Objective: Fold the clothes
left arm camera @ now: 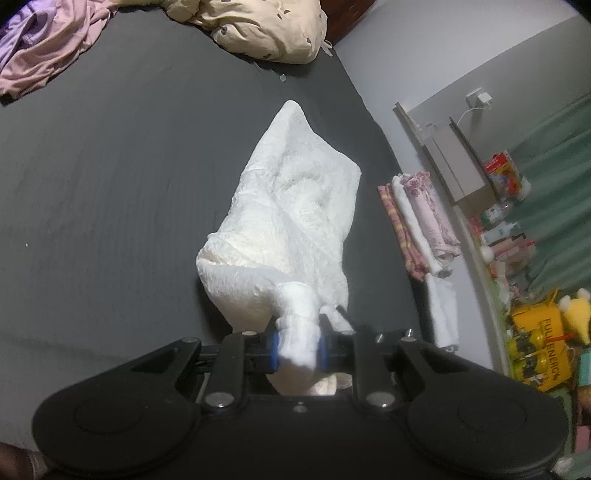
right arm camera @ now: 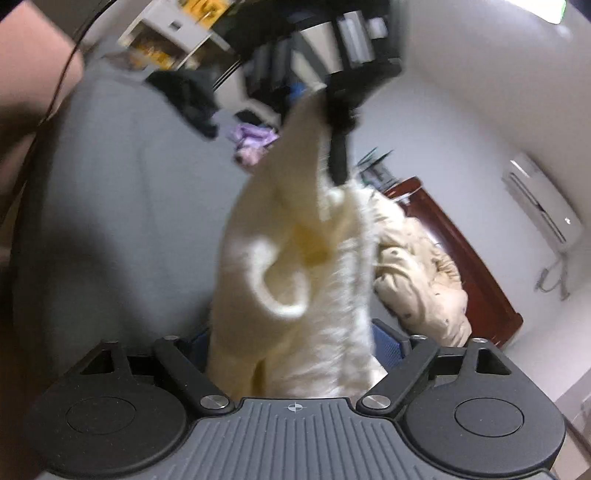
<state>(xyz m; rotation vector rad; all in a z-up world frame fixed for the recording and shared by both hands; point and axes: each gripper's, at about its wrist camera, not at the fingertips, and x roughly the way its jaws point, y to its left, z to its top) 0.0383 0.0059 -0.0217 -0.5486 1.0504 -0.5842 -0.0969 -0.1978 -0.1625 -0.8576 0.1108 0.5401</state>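
Left gripper [left arm camera: 298,349] is clamped on a bunched corner of the white fleecy garment [left arm camera: 295,206], blue pads [left arm camera: 274,350] pressing the fabric from both sides. The rest of the garment hangs away from it, lifted over the dark grey bed [left arm camera: 110,184], with its far tip pointing toward the head of the bed.

Right gripper [right arm camera: 291,354]: the same white garment [right arm camera: 295,280] fills the space between its fingers, with a blue pad [right arm camera: 389,345] showing on one side; the jaws stand fairly wide and the frame is blurred, so cannot tell whether it is actually pinching. From this view the cloth stretches up to the left gripper [right arm camera: 338,122], seen dark and blurred above.

On the bed: a pink and lilac clothes heap [left arm camera: 44,48] at the far left corner, and a cream spotted duvet [left arm camera: 258,26] at the far edge. At the bed's right edge, a stack of folded clothes [left arm camera: 421,221] sits with a folded white piece [left arm camera: 443,314] just beside it. A cluttered shelf [left arm camera: 509,229] stands past the bed edge.
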